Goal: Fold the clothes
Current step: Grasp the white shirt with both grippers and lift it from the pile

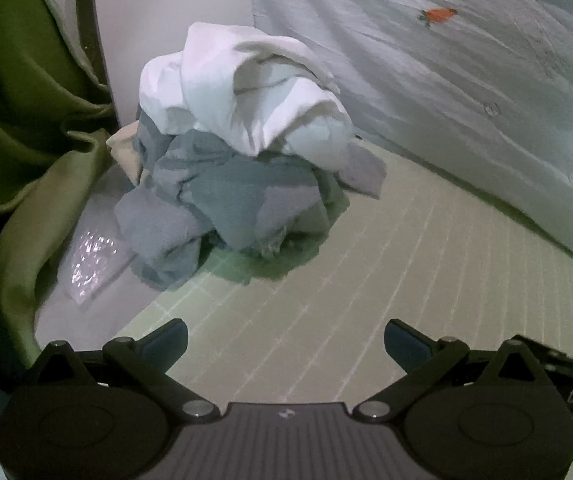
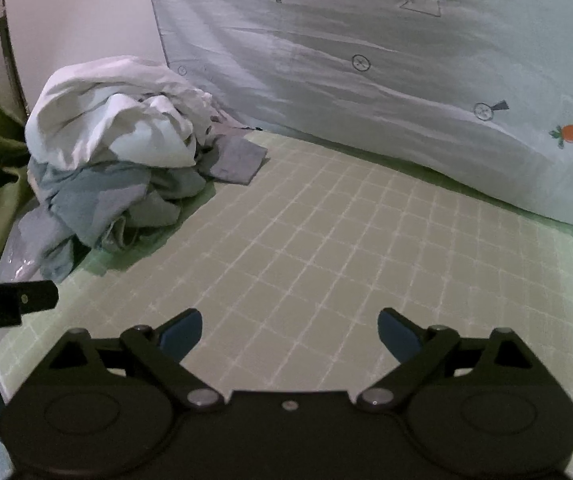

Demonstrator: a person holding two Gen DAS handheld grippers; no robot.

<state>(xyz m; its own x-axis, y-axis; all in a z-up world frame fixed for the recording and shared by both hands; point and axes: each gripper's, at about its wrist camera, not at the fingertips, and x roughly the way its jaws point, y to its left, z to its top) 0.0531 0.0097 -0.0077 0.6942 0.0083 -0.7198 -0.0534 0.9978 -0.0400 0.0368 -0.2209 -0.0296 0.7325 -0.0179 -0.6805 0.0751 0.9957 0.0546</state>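
A heap of crumpled clothes stands at the back left corner of a pale green grid mat. A white garment lies on top, with grey-blue garments under it. One grey piece spreads flat toward the right of the heap. My left gripper is open above the bare mat, short of the heap, nothing between its fingers. My right gripper is also open over the mat, with the heap ahead to its left.
A pale sheet with orange carrot prints rises along the far and right side. A green curtain hangs at left beside a white panel. A shiny plastic bag lies by the heap. The left gripper's body shows at the right wrist view's left edge.
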